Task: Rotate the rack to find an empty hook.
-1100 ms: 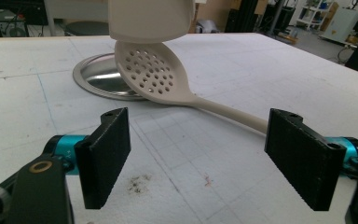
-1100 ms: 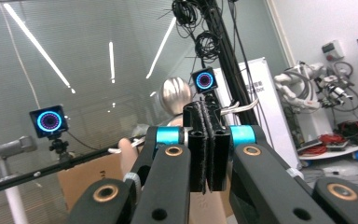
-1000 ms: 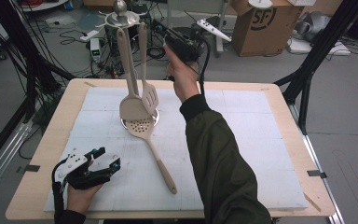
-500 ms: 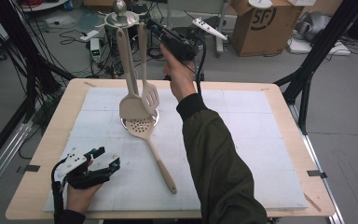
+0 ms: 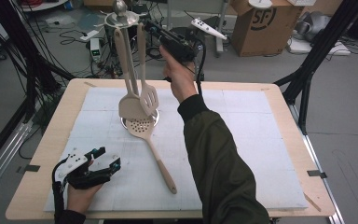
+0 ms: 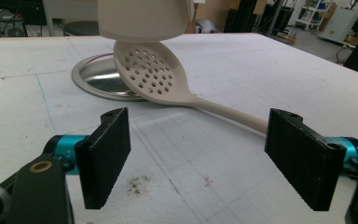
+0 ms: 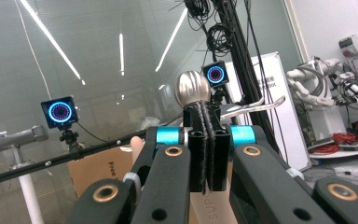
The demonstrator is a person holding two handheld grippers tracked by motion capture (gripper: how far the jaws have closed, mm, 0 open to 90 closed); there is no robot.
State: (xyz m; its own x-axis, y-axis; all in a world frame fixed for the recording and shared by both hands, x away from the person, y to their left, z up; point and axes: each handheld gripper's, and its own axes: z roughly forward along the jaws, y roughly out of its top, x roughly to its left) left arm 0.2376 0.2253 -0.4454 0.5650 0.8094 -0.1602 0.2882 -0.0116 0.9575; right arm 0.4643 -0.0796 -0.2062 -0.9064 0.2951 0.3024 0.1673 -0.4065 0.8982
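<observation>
The right gripper (image 5: 150,27), clenched empty, was beside the rack (image 5: 120,16) where two utensils hung; the spoon (image 5: 150,142) lay at its base, unhung, near the released left gripper (image 5: 105,157).

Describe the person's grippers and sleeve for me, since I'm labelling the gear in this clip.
Both grippers are black. The left gripper has flat rectangular black pads, teal collars and a pale grey plate on top. The right gripper has teal collars, brass-coloured pivot rings and a trailing black cable. The right sleeve is dark olive.

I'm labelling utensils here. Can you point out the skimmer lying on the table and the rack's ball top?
skimmer (image 6: 150,72): left gripper view, on its perforated bowl.
ball top (image 7: 193,88): right gripper view, on the shiny knob.
</observation>
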